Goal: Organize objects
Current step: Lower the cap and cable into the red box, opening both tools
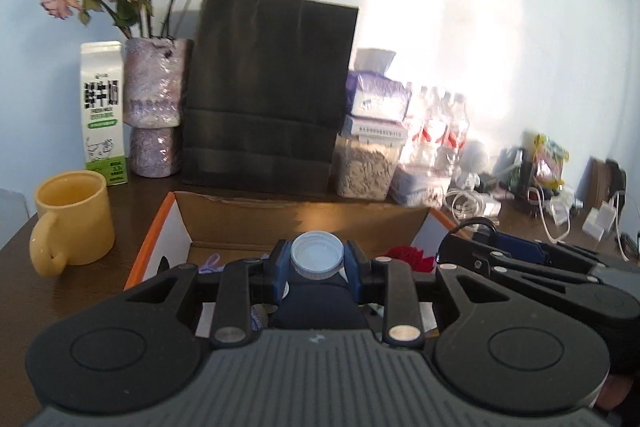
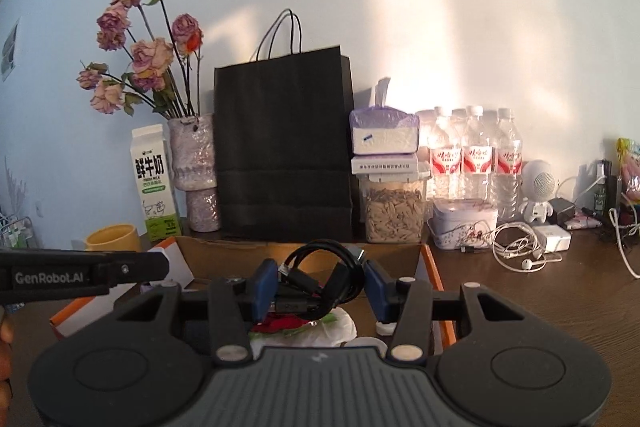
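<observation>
My left gripper point(image 1: 317, 265) is shut on a dark blue bottle point(image 1: 316, 305), its pads clamping just under the white screw cap point(image 1: 317, 254). It hangs above an open cardboard box point(image 1: 304, 217) with orange edges. My right gripper point(image 2: 320, 291) is shut on a coiled black cable point(image 2: 320, 273), held above the same cardboard box point(image 2: 400, 259). Something red point(image 2: 280, 325) and crumpled white plastic point(image 2: 340, 327) lie in the box below. The right gripper's body point(image 1: 520, 263) shows at the right of the left wrist view; the left gripper's side point(image 2: 80, 273) shows at the left of the right wrist view.
On the brown table point(image 2: 560, 295) behind the box stand a yellow mug point(image 1: 72, 223), a milk carton point(image 1: 102, 111), a vase of dried roses point(image 1: 154, 107), a black paper bag point(image 1: 268, 87), a seed jar point(image 2: 394, 211), water bottles point(image 2: 476, 155), a tin, earphones and chargers.
</observation>
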`<state>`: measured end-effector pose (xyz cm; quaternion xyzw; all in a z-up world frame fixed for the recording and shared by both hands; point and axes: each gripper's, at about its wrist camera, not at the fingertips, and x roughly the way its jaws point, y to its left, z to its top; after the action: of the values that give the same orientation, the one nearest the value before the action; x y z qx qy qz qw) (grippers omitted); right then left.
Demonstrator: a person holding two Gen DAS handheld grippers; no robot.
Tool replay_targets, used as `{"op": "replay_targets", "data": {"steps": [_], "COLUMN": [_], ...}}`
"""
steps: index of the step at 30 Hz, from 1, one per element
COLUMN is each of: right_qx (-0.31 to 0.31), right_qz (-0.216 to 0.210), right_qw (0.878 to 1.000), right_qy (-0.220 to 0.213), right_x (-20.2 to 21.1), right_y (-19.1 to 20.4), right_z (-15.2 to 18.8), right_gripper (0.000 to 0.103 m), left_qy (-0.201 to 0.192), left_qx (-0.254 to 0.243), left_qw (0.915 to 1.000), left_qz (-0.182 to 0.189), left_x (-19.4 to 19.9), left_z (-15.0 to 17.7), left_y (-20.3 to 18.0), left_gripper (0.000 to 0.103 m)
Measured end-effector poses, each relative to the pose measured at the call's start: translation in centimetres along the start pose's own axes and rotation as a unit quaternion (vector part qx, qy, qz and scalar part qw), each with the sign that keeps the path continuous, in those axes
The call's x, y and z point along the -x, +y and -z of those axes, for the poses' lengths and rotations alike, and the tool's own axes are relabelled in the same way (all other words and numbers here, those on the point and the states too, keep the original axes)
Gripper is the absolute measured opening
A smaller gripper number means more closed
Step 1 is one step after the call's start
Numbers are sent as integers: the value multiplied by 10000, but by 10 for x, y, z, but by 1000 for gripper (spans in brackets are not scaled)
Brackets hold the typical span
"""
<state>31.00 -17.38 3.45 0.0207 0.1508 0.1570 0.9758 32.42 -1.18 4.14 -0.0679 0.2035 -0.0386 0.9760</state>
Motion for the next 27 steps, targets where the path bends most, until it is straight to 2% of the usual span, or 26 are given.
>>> {"op": "replay_targets", "data": {"steps": [3,4,5,7,9,16,21,27], "right_qx": [-63,-81,-97,-73,9,20,77,278], "right_qz": [-33,-16,-12,23,111,71,20,-172], "right_qw": [9998,9997,9996,9995,9996,9997,9998,9994], "right_qy": [176,208,252,296,274,243,163,59], "right_x": [-11,-13,-15,-14,-12,-5,4,27], "right_y": [-5,-6,-8,-9,-8,-6,1,19], "right_z": [2,4,5,8,10,12,13,16], "right_gripper": [47,55,78,103,103,103,103,103], "left_qy": [97,128,135,51,-80,-110,-142,-131], "left_qx": [2,36,50,91,117,194,138,8], "left_qw": [9999,9999,9998,9993,9985,9977,9977,9963], "left_qz": [-40,-83,-133,-348,-536,-638,-655,-850], "left_x": [-8,-10,-11,-10,-6,8,36,79], "left_z": [0,1,1,1,0,-5,0,14], "left_y": [5,7,8,11,15,19,23,39], "left_gripper": [34,54,78,103,103,103,103,103]}}
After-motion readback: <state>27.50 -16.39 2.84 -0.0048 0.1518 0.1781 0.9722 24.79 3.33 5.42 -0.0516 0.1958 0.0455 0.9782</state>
